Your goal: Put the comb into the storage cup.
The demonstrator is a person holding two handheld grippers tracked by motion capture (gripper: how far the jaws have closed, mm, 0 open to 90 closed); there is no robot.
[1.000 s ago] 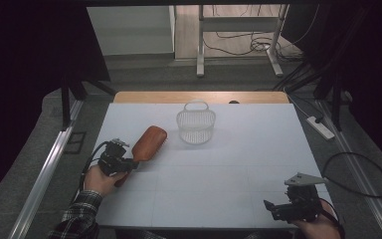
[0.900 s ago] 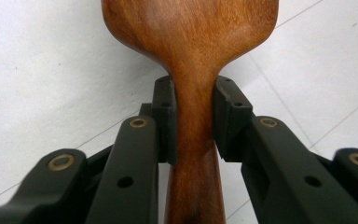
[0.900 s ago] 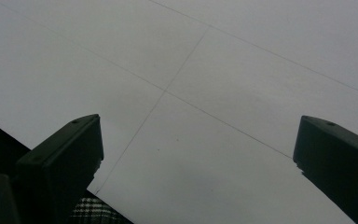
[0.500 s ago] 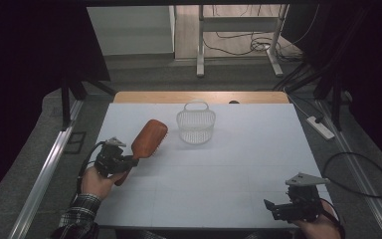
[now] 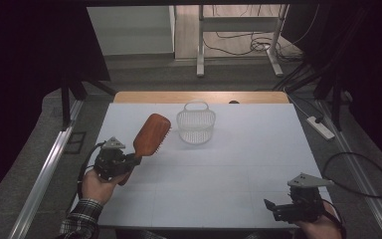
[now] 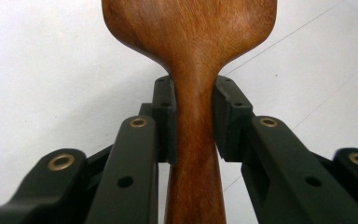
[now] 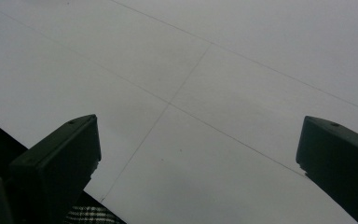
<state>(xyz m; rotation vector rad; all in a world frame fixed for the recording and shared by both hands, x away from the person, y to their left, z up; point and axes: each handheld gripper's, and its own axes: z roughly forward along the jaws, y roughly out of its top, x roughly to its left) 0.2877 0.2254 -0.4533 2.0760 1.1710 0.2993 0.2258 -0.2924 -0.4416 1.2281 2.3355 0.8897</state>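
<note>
A wooden hairbrush [image 5: 151, 134] is lifted off the white table at the left, head tilted up toward the basket. My left gripper [image 5: 129, 162] is shut on its narrow handle; in the left gripper view both pads press the hairbrush's neck [image 6: 193, 116] from either side. A clear mesh basket [image 5: 195, 124] with a loop handle stands at the back middle of the table, just right of the brush head. Near the front right edge my right gripper [image 5: 273, 206] rests low over the table, and its jaws stand wide apart with nothing between its fingertips [image 7: 198, 154].
The white table [image 5: 238, 159] has a wooden strip along its far edge. A metal rail [image 5: 45, 174] runs along the left side, and a power strip [image 5: 321, 127] and cables lie on the floor to the right.
My left gripper has lifted the hairbrush and carried it up and to the right, toward the basket. The right gripper has stayed put.
</note>
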